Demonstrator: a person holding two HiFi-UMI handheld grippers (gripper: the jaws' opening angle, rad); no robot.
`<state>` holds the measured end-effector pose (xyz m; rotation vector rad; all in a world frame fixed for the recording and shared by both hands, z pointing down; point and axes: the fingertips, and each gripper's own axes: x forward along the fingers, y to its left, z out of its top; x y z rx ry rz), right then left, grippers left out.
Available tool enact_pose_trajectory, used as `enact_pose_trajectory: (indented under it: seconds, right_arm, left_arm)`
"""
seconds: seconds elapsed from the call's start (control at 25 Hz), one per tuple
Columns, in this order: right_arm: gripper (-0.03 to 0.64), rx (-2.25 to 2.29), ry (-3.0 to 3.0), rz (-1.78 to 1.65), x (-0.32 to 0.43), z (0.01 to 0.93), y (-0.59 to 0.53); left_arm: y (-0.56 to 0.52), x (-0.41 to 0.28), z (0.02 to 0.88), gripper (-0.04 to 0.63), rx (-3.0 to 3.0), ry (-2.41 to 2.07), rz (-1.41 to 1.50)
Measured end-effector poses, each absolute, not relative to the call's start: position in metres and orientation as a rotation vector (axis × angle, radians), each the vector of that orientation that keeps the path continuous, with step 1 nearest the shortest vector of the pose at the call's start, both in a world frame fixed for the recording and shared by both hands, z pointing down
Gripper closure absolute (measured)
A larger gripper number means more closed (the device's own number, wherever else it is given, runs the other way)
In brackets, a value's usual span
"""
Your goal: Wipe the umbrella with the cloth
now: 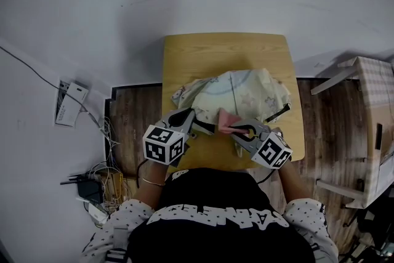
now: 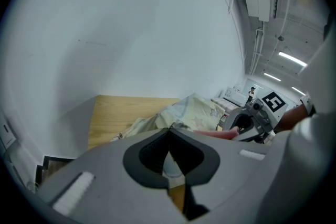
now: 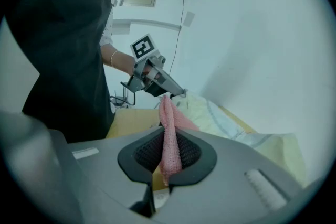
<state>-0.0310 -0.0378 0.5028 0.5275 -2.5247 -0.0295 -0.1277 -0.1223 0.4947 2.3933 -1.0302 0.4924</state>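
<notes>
Pink cloth clamped and poised at the umbrella's near edge

The umbrella [image 1: 240, 92] lies collapsed across the middle of the table [image 1: 209, 49]. Over the table's near half, the right gripper [image 1: 236, 130] is clamped on the cloth [image 1: 225, 121]. The left gripper [image 1: 209, 128] beside it has its jaws together, and whether they pinch fabric is unclear. The canopy looks light, limp and likely to bunch under wiping, so pin it at a hem or rib.
</notes>
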Motion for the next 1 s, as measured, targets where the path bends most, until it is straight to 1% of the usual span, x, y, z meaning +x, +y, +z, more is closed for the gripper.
enact_pose_trajectory:
  seconds: [0.44,0.6,0.76,1.0]
  right_arm:
    - [0.583,0.946,-2.414,-0.355,0.014,0.441,-0.104]
    - [0.583,1.077,-2.326,-0.411,0.032,0.434,-0.122]
    - [0.583,1.087,-2.243,-0.475,0.040,0.438,-0.133]
    - [0.583,0.965,-2.088,-0.686,0.032,0.444,-0.145]
  left_arm:
    - [-0.119,-0.127,0.495,0.592,2.384,-1.045,0.489]
    - [-0.119,-0.128,0.495,0.592,2.376,-1.055,0.488]
    - [-0.118,-0.129,0.497,0.592,2.365,-1.064,0.484]
    - [-0.116,-0.129,0.496,0.591,2.345,-1.089,0.476]
